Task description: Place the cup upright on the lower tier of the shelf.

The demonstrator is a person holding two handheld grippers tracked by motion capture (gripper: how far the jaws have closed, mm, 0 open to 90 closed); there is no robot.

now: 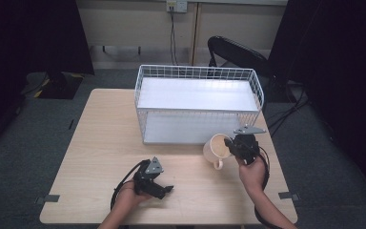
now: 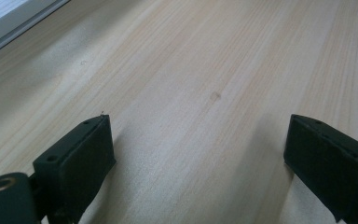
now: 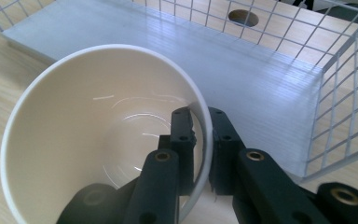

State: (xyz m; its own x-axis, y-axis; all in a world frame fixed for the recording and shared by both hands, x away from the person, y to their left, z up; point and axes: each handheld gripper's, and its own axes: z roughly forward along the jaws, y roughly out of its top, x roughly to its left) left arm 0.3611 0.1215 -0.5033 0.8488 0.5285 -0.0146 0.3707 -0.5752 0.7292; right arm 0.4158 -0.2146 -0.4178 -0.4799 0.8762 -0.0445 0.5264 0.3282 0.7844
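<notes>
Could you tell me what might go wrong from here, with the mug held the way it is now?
1. The right gripper pinches the mug by its thin rim alone, one jaw inside and one outside; the mug could pivot or slip out.
2. The mug is close to the rack, so a forward move might knock it or its handle against the wire front.
3. The left gripper hangs open above the table, giving the mug no support.
</notes>
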